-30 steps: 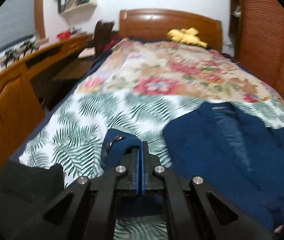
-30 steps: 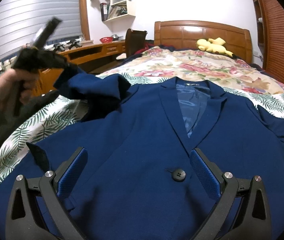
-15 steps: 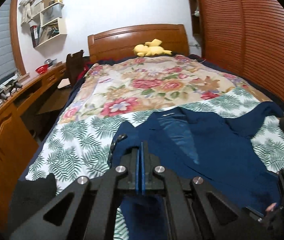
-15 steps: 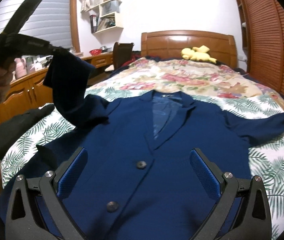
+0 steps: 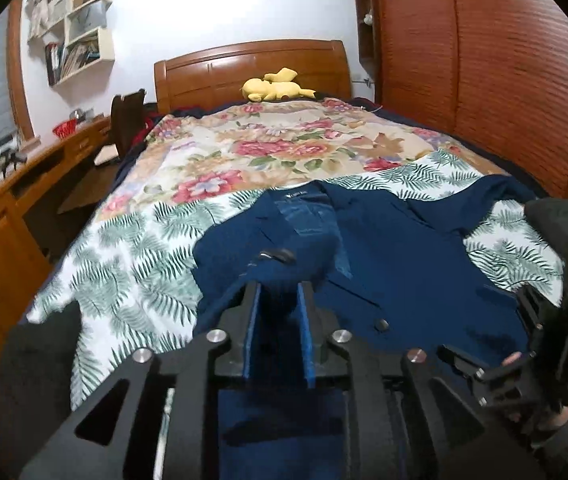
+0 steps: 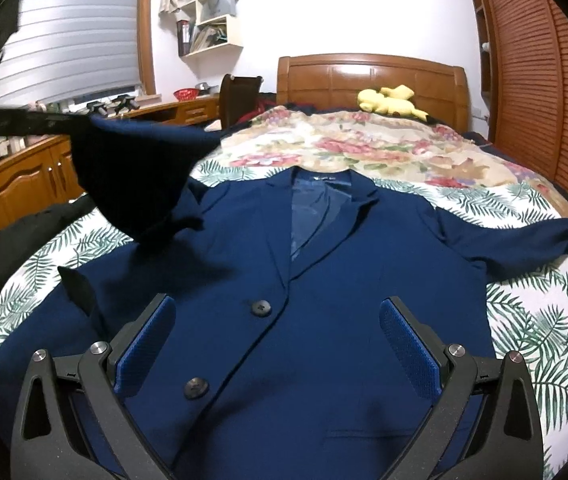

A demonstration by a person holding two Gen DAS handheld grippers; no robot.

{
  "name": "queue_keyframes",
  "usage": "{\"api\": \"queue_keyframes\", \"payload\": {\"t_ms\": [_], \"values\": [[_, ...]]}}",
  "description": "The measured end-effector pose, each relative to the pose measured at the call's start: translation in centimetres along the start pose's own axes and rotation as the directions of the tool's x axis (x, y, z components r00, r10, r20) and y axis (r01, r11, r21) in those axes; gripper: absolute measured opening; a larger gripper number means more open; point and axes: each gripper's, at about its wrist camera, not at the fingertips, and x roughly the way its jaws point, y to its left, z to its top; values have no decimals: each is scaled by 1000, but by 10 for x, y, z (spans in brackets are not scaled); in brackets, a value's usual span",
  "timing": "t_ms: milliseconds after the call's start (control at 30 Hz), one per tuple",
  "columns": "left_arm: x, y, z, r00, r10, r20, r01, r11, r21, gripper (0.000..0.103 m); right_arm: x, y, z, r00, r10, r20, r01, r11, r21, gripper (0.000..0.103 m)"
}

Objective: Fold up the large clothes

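The left hand-held gripper [image 5: 278, 294] was opening around a jacket [image 6: 323, 300] sleeve [image 6: 136, 184]; at five o'clock, the right hand-held gripper [image 6: 278, 346] hovered wide open, empty, over the bed [image 6: 543, 320].

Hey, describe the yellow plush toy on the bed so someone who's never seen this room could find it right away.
Look to the wooden headboard at the far end of the bed. The yellow plush toy lies right against it, at the top of the floral bedspread. It is the only bright yellow thing on the bed; the other large item there is the navy blazer.
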Motion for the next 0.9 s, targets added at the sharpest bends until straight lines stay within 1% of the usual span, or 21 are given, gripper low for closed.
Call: {"api": "queue_keyframes", "payload": {"t_ms": [67,167,267,400,500,567,633,700,767,833,900], "values": [[-6,4,-13,1000,-4,13,5,1000,-21,25,2,2,-2,1000,-2,-4,2,1000,-7,103],[-13,9,-31,1000,4,30,-3,999,-35,30,4,6,-4,1000,-7,-13,7,1000,-20,103],[-19,16,-49,999,8,38,-6,999,-50,33,5,9,-6,1000,-9,-23,8,1000,-25,103],[-21,24,-68,999,21,49,-17,998,-66,34,5,13,-7,999,9,-31,-10,1000,-28,103],[-22,29,-76,999,3,50,1,997,-74,34,8,17,-9,998,33,-49,-34,999,-26,103],[-25,30,-80,998,6,63,-1,997,-75,34,9,21,-9,997,41,-59,-43,999,-24,103],[-29,33,-86,997,28,77,-22,997,-77,34,10,27,-8,995,63,-71,-65,997,-31,101],[-30,38,-90,997,23,73,-17,996,-82,34,13,34,-7,993,76,-86,-80,996,-38,98],[-32,43,-93,998,14,68,-7,996,-94,34,17,40,-6,990,93,-104,-99,994,-50,94],[-34,47,-96,998,18,66,-11,995,-100,34,26,49,-3,985,111,-134,-121,990,-71,87],[-38,52,-99,997,21,70,-13,995,-104,34,33,60,0,979,129,-160,-146,985,-96,82]]}}
